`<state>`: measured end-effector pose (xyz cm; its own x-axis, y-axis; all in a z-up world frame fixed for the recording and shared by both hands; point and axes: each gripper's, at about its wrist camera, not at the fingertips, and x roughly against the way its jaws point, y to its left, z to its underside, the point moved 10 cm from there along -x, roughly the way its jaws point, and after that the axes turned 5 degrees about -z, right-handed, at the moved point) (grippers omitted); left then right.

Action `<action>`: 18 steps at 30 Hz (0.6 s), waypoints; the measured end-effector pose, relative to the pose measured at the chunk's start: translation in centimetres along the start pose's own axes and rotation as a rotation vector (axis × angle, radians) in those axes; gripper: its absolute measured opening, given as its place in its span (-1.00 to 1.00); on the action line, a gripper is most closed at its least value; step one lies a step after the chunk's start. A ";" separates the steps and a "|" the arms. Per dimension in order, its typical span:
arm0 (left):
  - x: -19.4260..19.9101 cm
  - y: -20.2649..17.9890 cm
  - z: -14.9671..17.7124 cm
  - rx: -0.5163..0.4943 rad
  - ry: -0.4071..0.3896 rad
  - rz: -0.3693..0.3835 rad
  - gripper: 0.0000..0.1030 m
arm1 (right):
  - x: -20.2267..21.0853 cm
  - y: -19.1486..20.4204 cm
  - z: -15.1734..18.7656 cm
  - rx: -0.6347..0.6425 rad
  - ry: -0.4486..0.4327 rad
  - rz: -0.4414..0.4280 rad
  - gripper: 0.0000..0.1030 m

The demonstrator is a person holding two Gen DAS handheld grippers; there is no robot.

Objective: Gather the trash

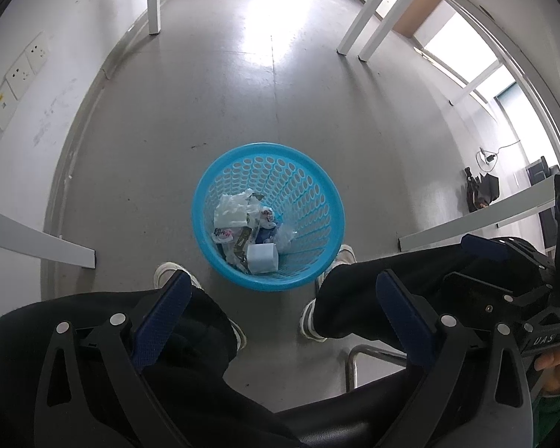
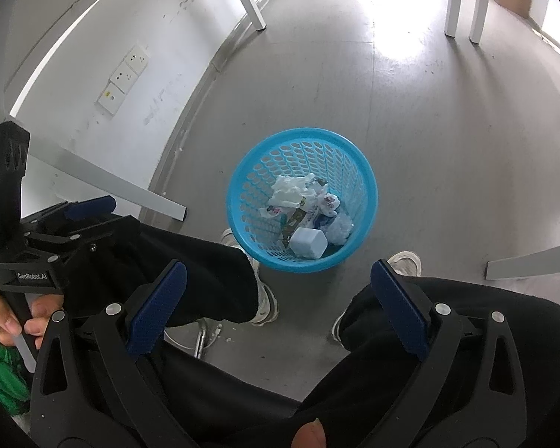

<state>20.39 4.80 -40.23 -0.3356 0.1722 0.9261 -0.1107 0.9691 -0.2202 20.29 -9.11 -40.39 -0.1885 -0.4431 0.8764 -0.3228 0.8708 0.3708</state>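
A blue perforated waste basket (image 1: 319, 194) stands on the grey floor between the person's shoes; in the right wrist view the basket (image 2: 358, 171) sits just ahead. Inside lie crumpled white tissue (image 1: 229, 211), printed wrappers (image 1: 242, 240) and a pale plastic cup (image 1: 262, 257); the cup (image 2: 309, 242) also shows in the right wrist view. My left gripper (image 1: 283, 298) hangs open above the knees, nothing between its blue pads. My right gripper (image 2: 280, 283) is open and empty too. Each gripper shows at the edge of the other's view.
Black trouser legs (image 1: 190, 336) and white shoes (image 2: 405, 261) flank the basket. White table legs (image 1: 154, 7) stand farther back, low white bars (image 2: 104, 179) to the sides. A wall with sockets (image 1: 22, 71) runs on the left. A chair's chrome tube (image 1: 354, 358) sits below.
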 end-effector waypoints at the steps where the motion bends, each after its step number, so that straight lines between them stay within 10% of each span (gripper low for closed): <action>1: 0.0 0.0 0.0 -0.001 0.002 0.000 0.89 | 0.0 0.0 0.0 -0.003 0.000 -0.001 0.83; 18: -0.2 0.0 0.3 -0.007 0.008 -0.005 0.89 | -0.2 -0.1 0.0 -0.010 0.004 -0.013 0.83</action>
<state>20.19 4.72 -40.46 -0.3277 0.1687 0.9296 -0.1057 0.9712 -0.2135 20.34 -9.08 -40.65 -0.1811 -0.4534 0.8727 -0.3157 0.8672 0.3850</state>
